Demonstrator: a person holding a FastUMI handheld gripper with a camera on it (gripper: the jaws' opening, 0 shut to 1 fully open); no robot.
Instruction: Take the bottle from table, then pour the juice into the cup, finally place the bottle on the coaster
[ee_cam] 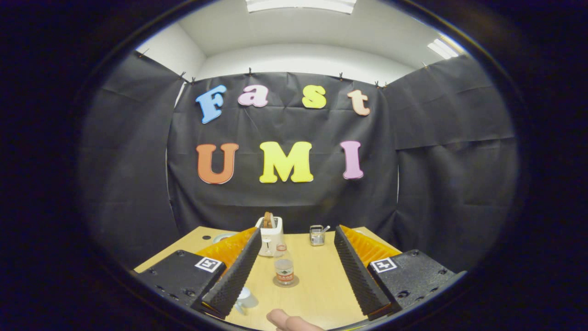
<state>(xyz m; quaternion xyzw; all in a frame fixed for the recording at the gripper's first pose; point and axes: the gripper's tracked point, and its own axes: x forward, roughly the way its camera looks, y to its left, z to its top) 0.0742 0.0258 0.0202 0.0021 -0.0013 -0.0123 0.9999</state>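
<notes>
Tool (pixel 294 271) spread wide, holding nothing, its two black ribbed fingers (pixel 234 273) angled out over the wooden desk (pixel 321 285) with orange backing behind each pad and a square marker plate on each side. Between the fingers, a little ahead and slightly left of centre: small clear bottle (pixel 284 266) standing upright on a round grey coaster (pixel 285 281), label facing the camera, touched by neither finger. Near the left finger's tip, partly hidden behind it: pale cup (pixel 246 299), close to the near edge of the desk. At the near edge, between the fingers: a fingertip (pixel 287 321) of a person poking up. Farther back, beyond the bottle and just left of it: white toaster (pixel 270 235) with a brown slice sticking out of the slot. Right of the toaster, well apart from the bottle: small wire basket (pixel 317 235) with something pale leaning out. Far left on the desk, behind the left finger: part of a round pale rim, too hidden to name.
</notes>
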